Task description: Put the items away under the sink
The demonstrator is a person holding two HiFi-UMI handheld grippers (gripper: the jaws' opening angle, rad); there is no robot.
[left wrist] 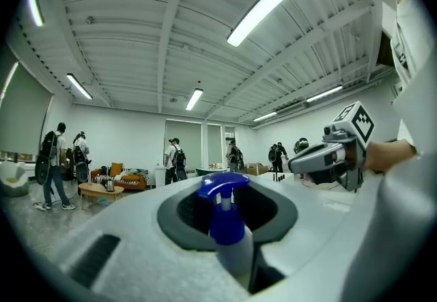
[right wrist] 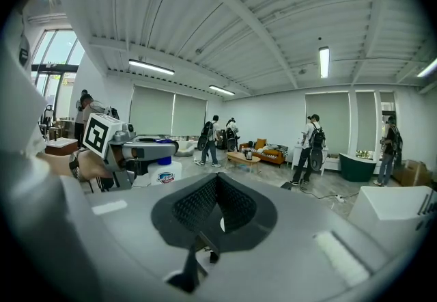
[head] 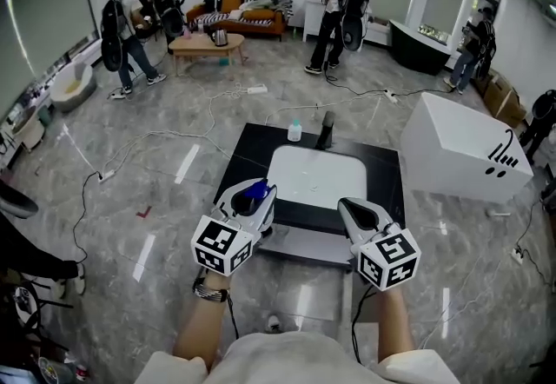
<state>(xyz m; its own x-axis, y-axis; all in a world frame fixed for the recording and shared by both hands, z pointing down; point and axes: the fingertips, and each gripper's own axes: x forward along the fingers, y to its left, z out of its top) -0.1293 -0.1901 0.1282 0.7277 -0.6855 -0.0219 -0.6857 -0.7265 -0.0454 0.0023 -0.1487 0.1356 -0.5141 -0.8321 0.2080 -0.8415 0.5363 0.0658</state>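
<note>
A black cabinet top (head: 246, 156) carries a white sink basin (head: 314, 178), and both grippers hover over its near edge. My left gripper (head: 254, 194) is shut on a white pump bottle with a blue head (head: 254, 191); in the left gripper view the bottle (left wrist: 229, 225) stands upright between the jaws of the left gripper (left wrist: 229, 205). My right gripper (head: 358, 210) is shut with nothing in it; the right gripper view shows its dark pads (right wrist: 235, 208) meeting. A small blue-capped bottle (head: 294, 130) and a dark faucet (head: 326, 129) stand at the sink's far edge.
A grey panel (head: 304, 245) juts out below the cabinet's near side. A big white box (head: 460, 148) stands on the floor to the right. Cables (head: 165, 143) and power strips trail over the grey floor. Several people (head: 334, 13), a coffee table (head: 204, 45) and a sofa are at the back.
</note>
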